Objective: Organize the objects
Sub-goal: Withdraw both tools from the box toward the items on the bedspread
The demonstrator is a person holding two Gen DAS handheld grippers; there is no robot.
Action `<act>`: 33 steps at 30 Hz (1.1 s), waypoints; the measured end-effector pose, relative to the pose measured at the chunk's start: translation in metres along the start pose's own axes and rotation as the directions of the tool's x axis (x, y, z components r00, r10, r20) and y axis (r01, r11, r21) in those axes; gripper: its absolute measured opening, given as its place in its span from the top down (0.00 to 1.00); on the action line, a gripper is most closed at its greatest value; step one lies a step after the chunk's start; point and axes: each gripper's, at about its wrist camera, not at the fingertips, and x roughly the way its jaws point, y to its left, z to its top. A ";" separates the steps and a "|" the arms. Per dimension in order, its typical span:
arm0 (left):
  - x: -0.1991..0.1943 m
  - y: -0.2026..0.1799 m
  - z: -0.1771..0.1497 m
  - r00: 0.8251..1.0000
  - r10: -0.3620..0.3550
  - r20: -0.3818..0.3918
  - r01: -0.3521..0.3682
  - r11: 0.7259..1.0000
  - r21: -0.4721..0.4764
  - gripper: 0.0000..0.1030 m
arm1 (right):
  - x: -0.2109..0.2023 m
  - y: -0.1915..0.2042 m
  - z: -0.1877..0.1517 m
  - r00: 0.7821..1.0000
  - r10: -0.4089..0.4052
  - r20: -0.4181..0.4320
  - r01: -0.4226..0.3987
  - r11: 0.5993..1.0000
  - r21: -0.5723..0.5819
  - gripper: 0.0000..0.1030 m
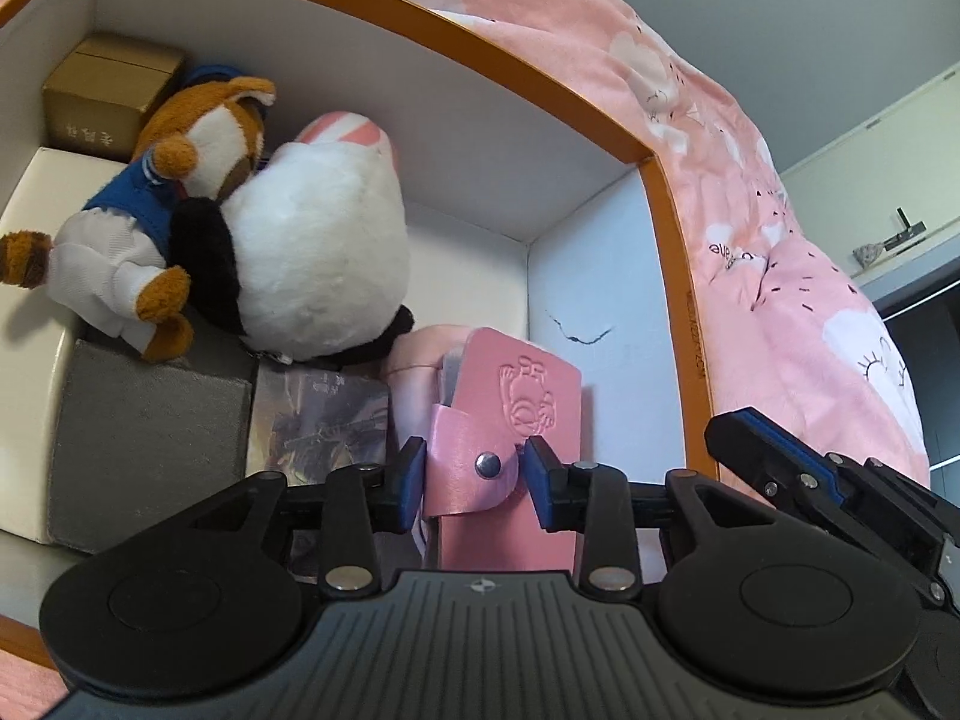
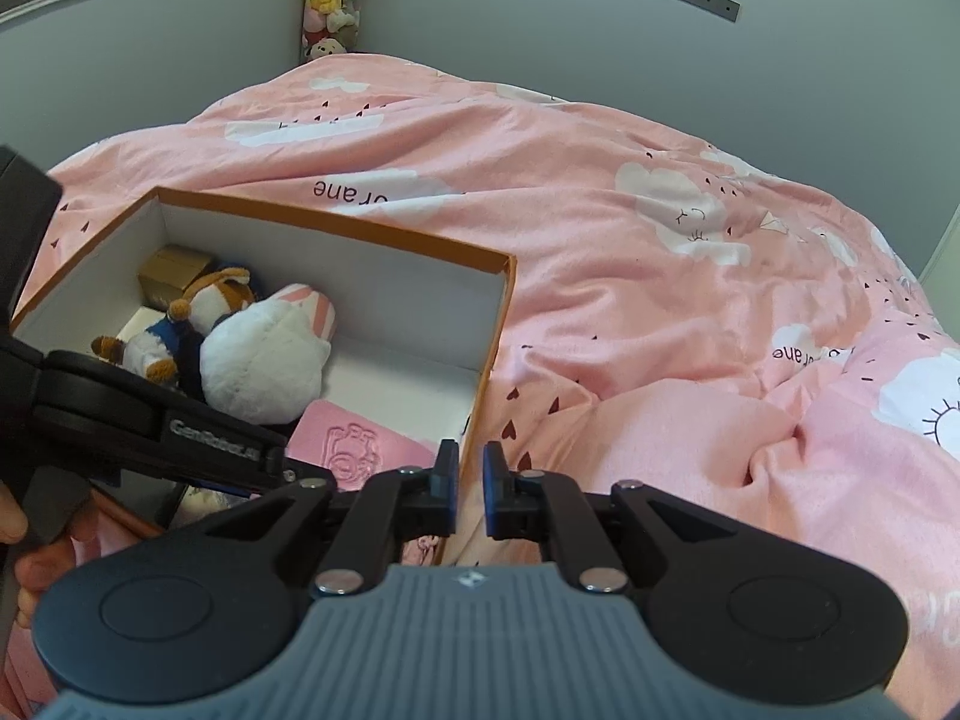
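An orange box with white inner walls [image 1: 480, 138] lies on the bed; it also shows in the right wrist view [image 2: 414, 294]. My left gripper [image 1: 474, 474] is inside the box, its jaws closed on the snap strap of a pink wallet [image 1: 528, 396] embossed with a cartoon figure; the wallet also shows in the right wrist view [image 2: 360, 450]. A white plush [image 1: 324, 252] and a brown-and-white plush in a blue top [image 1: 156, 198] lie deeper in the box. My right gripper [image 2: 470, 480] sits at the box's near right wall, its jaws nearly together around the wall's edge.
The box also holds a brown carton [image 1: 108, 96], a cream box [image 1: 36, 252], a grey block [image 1: 144, 438] and a printed packet [image 1: 318, 420]. A pink cloud-print duvet [image 2: 660, 300] surrounds the box. Plush toys [image 2: 330, 0] hang at the far wall.
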 end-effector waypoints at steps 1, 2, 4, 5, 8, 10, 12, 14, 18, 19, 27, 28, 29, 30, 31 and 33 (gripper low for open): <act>0.000 0.002 -0.001 1.000 -0.010 -0.002 0.010 1.000 0.002 0.62 | -0.001 0.001 -0.001 1.000 0.002 0.000 -0.002 1.000 0.004 0.92; 0.000 0.001 -0.001 1.000 -0.020 -0.004 0.021 1.000 0.003 0.62 | -0.002 0.001 -0.002 1.000 0.008 -0.001 -0.008 1.000 0.010 0.92; 0.001 0.000 -0.002 1.000 -0.026 -0.010 0.027 0.999 0.018 0.62 | -0.003 0.003 -0.005 1.000 0.016 -0.003 -0.016 1.000 0.022 0.91; 0.000 0.000 -0.003 1.000 -0.025 -0.009 0.026 0.999 0.026 0.62 | -0.003 0.003 -0.006 1.000 0.019 -0.004 -0.019 1.000 0.025 0.90; -0.010 -0.002 -0.005 1.000 -0.009 0.017 0.008 0.998 0.058 0.58 | -0.006 0.005 -0.008 1.000 0.015 -0.003 -0.015 1.000 0.026 0.82; -0.020 -0.004 -0.008 0.999 -0.008 0.044 0.005 0.997 0.072 0.43 | -0.009 0.006 -0.009 1.000 0.013 0.001 -0.013 1.000 0.029 0.80; -0.030 -0.007 -0.011 0.997 -0.002 0.077 -0.006 0.995 0.100 0.38 | -0.013 0.007 -0.009 1.000 0.006 0.008 -0.007 0.999 0.032 0.76; -0.041 -0.011 -0.016 0.994 0.014 0.112 -0.030 0.989 0.142 0.37 | -0.018 0.007 -0.010 1.000 0.000 0.018 -0.001 0.999 0.040 0.69; -0.062 -0.019 -0.024 0.983 0.020 0.180 -0.058 0.976 0.210 0.33 | -0.032 0.006 -0.013 0.999 -0.024 0.047 0.021 0.997 0.070 0.57; -0.068 -0.021 -0.026 0.980 0.018 0.196 -0.063 0.972 0.226 0.32 | -0.036 0.006 -0.015 0.998 -0.029 0.053 0.025 0.997 0.079 0.55; -0.111 -0.028 -0.048 0.963 -0.010 0.270 -0.089 0.932 0.353 0.30 | -0.063 0.011 -0.029 0.996 -0.018 0.083 0.006 0.990 0.144 0.47; -0.115 -0.027 -0.051 0.962 -0.010 0.272 -0.094 0.926 0.366 0.30 | -0.065 0.013 -0.031 0.996 -0.012 0.083 0.000 0.989 0.151 0.47; -0.116 -0.028 -0.054 0.962 -0.007 0.271 -0.100 0.920 0.378 0.30 | -0.067 0.015 -0.033 0.997 -0.006 0.082 -0.007 0.988 0.157 0.47; -0.119 -0.027 -0.056 0.963 -0.008 0.269 -0.102 0.914 0.392 0.30 | -0.069 0.018 -0.036 0.997 0.001 0.079 -0.014 0.986 0.164 0.46; -0.121 -0.026 -0.059 0.964 -0.010 0.265 -0.101 0.910 0.403 0.30 | -0.069 0.020 -0.039 0.997 0.008 0.075 -0.021 0.985 0.170 0.46; -0.124 -0.021 -0.063 0.970 -0.015 0.243 -0.090 0.906 0.413 0.30 | -0.069 0.025 -0.044 0.998 0.022 0.060 -0.033 0.983 0.179 0.44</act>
